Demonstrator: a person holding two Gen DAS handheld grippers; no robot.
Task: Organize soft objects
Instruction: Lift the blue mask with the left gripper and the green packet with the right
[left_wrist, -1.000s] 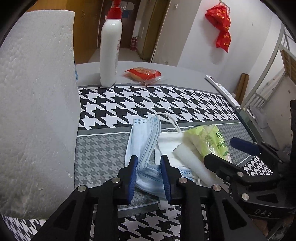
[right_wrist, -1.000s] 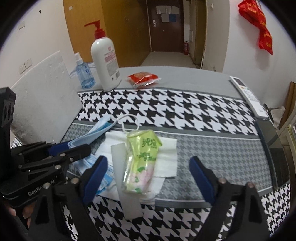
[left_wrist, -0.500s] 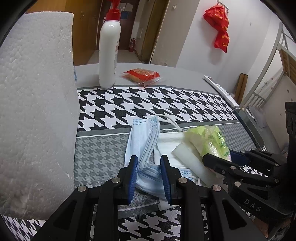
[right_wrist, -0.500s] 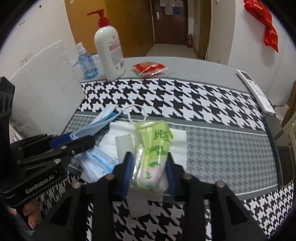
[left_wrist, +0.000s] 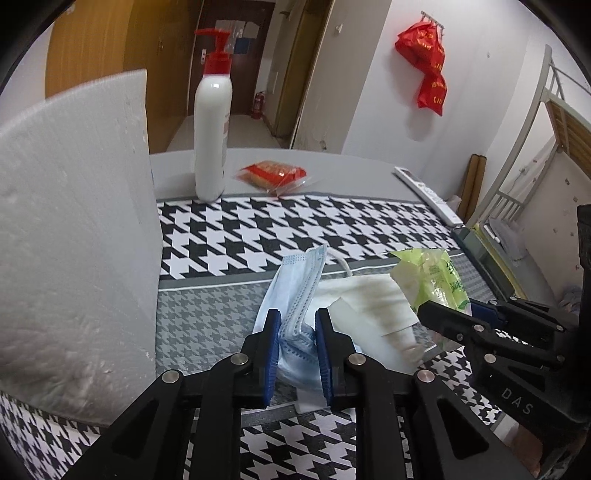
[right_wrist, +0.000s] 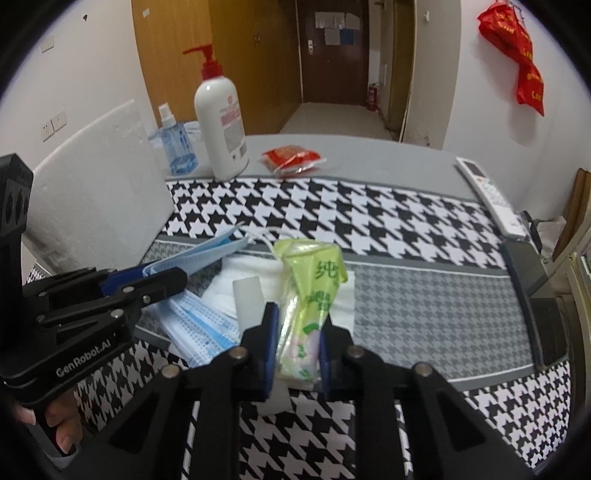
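My left gripper (left_wrist: 295, 332) is shut on a light blue face mask (left_wrist: 295, 295) and holds it lifted off the cloth; the gripper also shows in the right wrist view (right_wrist: 147, 277). My right gripper (right_wrist: 295, 332) is shut on a green tissue pack (right_wrist: 310, 291) and holds it raised above a white napkin (right_wrist: 251, 273). The pack also shows in the left wrist view (left_wrist: 432, 277). More blue masks (right_wrist: 199, 328) lie on the cloth beneath. A small white foam strip (right_wrist: 247, 299) lies on the napkin beside the pack.
A white foam board (left_wrist: 70, 229) stands at the left. A white pump bottle (right_wrist: 221, 125), a blue spray bottle (right_wrist: 177, 144) and a red snack packet (right_wrist: 291, 158) stand at the back. A remote (right_wrist: 491, 195) lies at the right table edge. A houndstooth cloth (right_wrist: 369, 214) covers the table.
My right gripper went from wide open to shut on the green tissue pack and lifted it. My left gripper has raised the blue mask slightly.
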